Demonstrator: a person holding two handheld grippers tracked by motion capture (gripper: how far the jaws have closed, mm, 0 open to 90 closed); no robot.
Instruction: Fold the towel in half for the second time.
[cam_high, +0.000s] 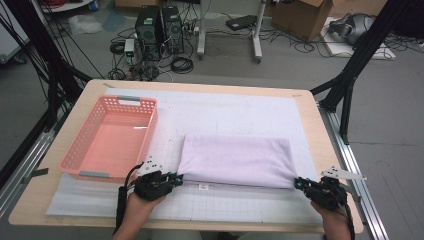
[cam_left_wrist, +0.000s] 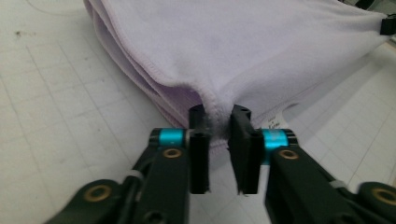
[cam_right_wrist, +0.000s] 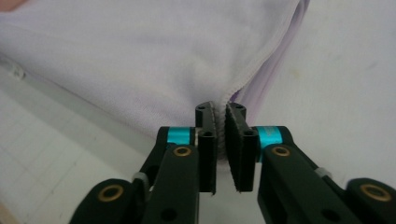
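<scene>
- Left gripper (cam_left_wrist: 218, 122) pinches the near left corner of the lilac cloth (cam_left_wrist: 243, 51), hem bunched between its black jaws, pads pressing the fabric.
- In the high view the left gripper (cam_high: 176, 179) sits low at that corner, the left hand (cam_high: 142, 200) coming in from the bottom edge.
- Right gripper (cam_right_wrist: 219, 122) clamps the other near corner, stitched edge squeezed between the pads.
- In the high view the right gripper (cam_high: 300, 183) holds the right end, and the cloth's near edge runs straight between the two.
- The cloth (cam_high: 235, 160) lies folded, a long rectangle on the white grid mat (cam_high: 225, 107).
- Just left of the cloth stands the pink basket (cam_high: 75, 150), apart from it.
- The mat rests on the wooden table (cam_high: 40, 195).
</scene>
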